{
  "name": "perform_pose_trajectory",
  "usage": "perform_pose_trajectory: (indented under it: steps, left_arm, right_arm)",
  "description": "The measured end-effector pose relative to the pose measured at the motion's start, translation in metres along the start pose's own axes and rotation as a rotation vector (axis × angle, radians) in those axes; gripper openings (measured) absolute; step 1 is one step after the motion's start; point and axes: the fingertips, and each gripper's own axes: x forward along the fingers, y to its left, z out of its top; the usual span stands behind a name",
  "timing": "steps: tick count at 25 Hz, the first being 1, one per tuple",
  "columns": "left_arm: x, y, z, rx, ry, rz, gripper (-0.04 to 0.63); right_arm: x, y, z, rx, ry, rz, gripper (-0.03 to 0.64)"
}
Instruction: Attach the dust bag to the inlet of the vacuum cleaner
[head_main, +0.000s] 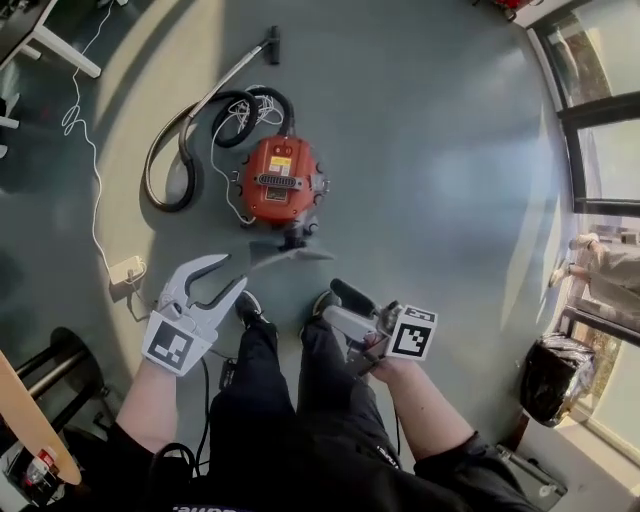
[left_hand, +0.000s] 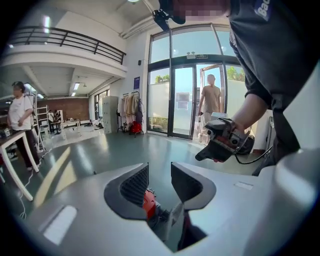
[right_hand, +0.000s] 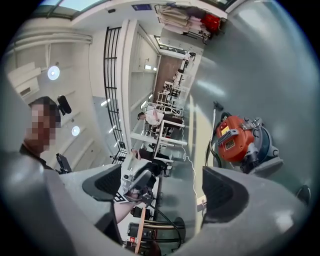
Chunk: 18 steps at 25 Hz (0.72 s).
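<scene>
The head view looks steeply down from above onto the grey floor (head_main: 430, 150), with the vacuum cleaner (head_main: 281, 181) farther out and the left gripper (head_main: 222, 277) and right gripper (head_main: 335, 303) near. The left gripper view sits close behind its own jaws and faces roughly level toward far glass doors (left_hand: 182, 100), catching the right gripper at its right and a red sliver of the vacuum cleaner low down. The right gripper view, rolled onto its side, faces the left gripper and shares the vacuum cleaner with both other views.
</scene>
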Motion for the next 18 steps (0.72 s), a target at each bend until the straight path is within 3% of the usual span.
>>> perform_pose_trajectory:
  steps: [12,18]
  left_arm:
    - [-0.064,-0.063,0.116,-0.22,-0.113,0.069,0.152]
    - [-0.078,-0.089,0.151,-0.25,-0.171,0.08,0.146]
  right_arm:
    - [-0.036,0.107,0.004,-0.091,0.013,0.09,0.483]
    - [-0.037,0.142,0.009,-0.17,0.065,0.169,0.483]
